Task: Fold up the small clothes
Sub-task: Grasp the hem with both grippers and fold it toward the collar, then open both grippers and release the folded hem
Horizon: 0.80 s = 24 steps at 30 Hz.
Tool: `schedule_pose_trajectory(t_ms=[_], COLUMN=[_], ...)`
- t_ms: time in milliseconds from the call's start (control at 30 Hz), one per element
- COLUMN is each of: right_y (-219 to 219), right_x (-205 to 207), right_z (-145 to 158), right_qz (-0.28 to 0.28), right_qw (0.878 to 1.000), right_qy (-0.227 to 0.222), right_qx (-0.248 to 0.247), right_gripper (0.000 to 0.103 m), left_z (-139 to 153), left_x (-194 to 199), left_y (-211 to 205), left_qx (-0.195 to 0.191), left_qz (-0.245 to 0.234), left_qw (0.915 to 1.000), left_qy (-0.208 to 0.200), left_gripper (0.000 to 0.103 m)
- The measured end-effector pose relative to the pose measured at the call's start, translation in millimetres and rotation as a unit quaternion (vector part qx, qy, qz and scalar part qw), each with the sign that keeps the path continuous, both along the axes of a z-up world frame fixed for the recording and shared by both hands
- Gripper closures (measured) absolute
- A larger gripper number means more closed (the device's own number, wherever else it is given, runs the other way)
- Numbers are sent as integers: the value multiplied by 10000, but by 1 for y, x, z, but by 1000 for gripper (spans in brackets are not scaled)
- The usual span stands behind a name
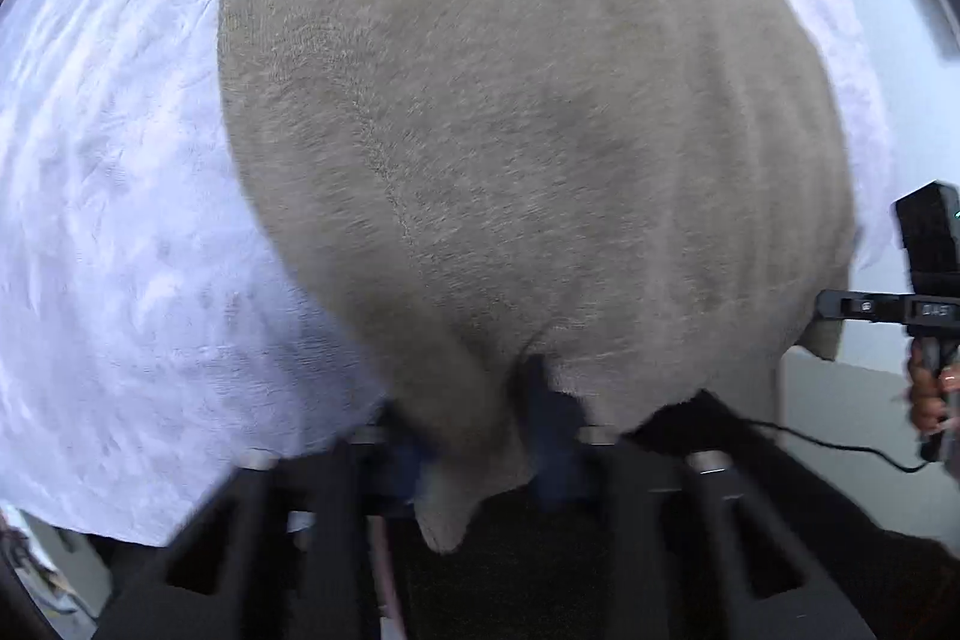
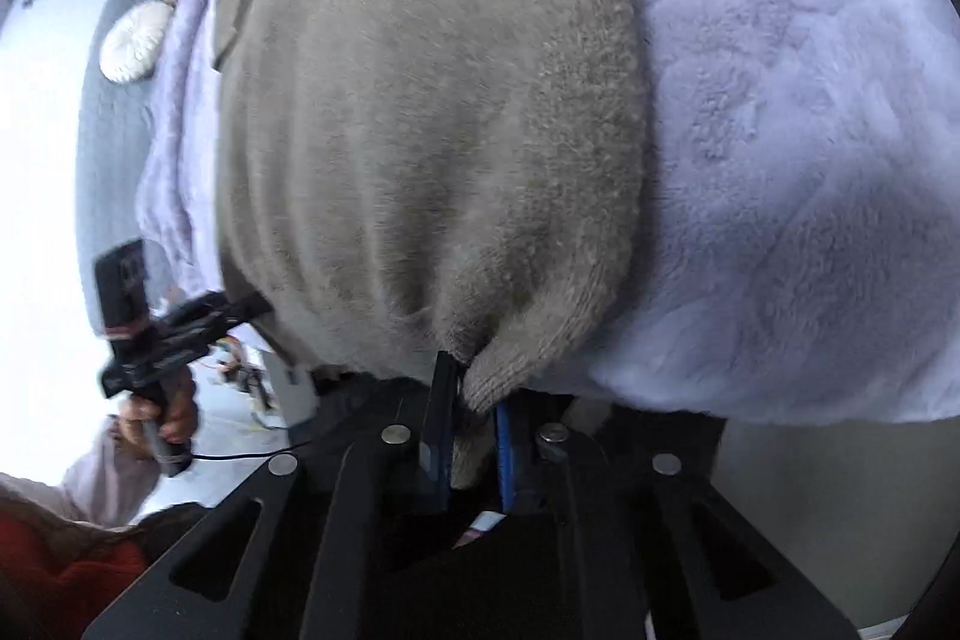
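Left wrist view: a taupe knit garment (image 1: 510,130) fills the middle of the frame from the top edge down to the lower centre. It lies spread over a pale lavender fleece blanket (image 1: 120,220) that shows on the left and in a thin strip at the upper right. At the lower centre the left gripper (image 1: 480,436) is clamped onto the garment's near edge: the cloth bunches between the dark blue fingers (image 1: 549,430) and a small tongue of it hangs below them. The picture is blurred here. At the right edge the right gripper (image 1: 831,313) reaches in from the side and pinches the garment's lower right corner, with a hand (image 1: 927,400) on its handle and a thin black cable (image 1: 840,445) trailing beneath.

Right wrist view: the same garment (image 2: 432,130) runs from the top centre down to the lower centre, with the fleece blanket (image 2: 780,160) on the right and in folds along its left side. The right gripper (image 2: 471,400) is closed on a gathered corner of the knit, which is pressed between the two fingers (image 2: 441,400). At the lower left the left gripper (image 2: 252,307) grips the garment's opposite corner, held by a hand (image 2: 162,418) in a pale sleeve (image 2: 84,484). A round white cushion (image 2: 132,46) sits at the upper left.
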State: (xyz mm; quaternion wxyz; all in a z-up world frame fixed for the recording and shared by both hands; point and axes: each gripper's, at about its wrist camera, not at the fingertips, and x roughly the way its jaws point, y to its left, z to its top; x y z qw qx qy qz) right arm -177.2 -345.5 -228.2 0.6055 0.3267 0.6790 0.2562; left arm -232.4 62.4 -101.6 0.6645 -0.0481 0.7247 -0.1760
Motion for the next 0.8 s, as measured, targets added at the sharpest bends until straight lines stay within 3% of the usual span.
schedule_pose_trajectory(t_ms=[167,333,533,667,800], right_y=[-8,-13,-15,-30,-39], right_x=[16,62,133,167,174], right_z=[40,58,42,25,15], right_qz=[-749,-1475,-2114,-2366,-2513], right_qw=[9919,9749,9677,9689,9665], right_qy=[-392,-802,-833,-588,-472], right_qx=[952,1463,1092,434,208], right_gripper=[95,95,95,95,95], left_z=[34,54,37,23,18], left_x=[29,77,159,181,184], left_y=[30,47,67,73,73], left_qx=[-1033,-1641,-1476,-1381,-1600], left_qz=[667,1225,1372,1439,1467], left_qw=[9924,9776,9752,9765,9745], left_qy=[-52,-476,-916,-812,-561], left_gripper=[90,90,90,90,87])
